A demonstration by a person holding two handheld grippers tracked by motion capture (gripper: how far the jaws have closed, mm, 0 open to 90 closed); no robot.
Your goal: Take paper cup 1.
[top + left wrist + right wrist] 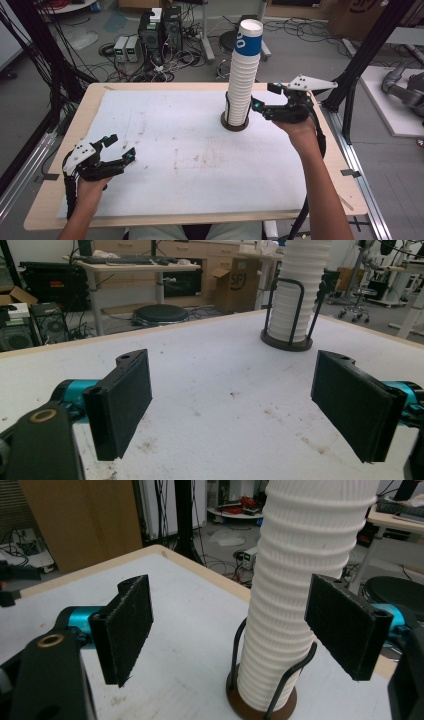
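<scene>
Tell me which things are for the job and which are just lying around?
For the job:
- stack of paper cups
- round cup holder with black wire rails
- right tongs, open, beside the stack
- left tongs, open, over the white table

Just lying around:
- grey boxes and cables on the floor
- cardboard box
- round black stool

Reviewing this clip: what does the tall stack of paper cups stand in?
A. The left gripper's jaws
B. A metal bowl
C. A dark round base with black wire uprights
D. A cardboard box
C: the stack of cups rises from a dark round holder whose black wire uprights run up its sides, on the table.
</scene>
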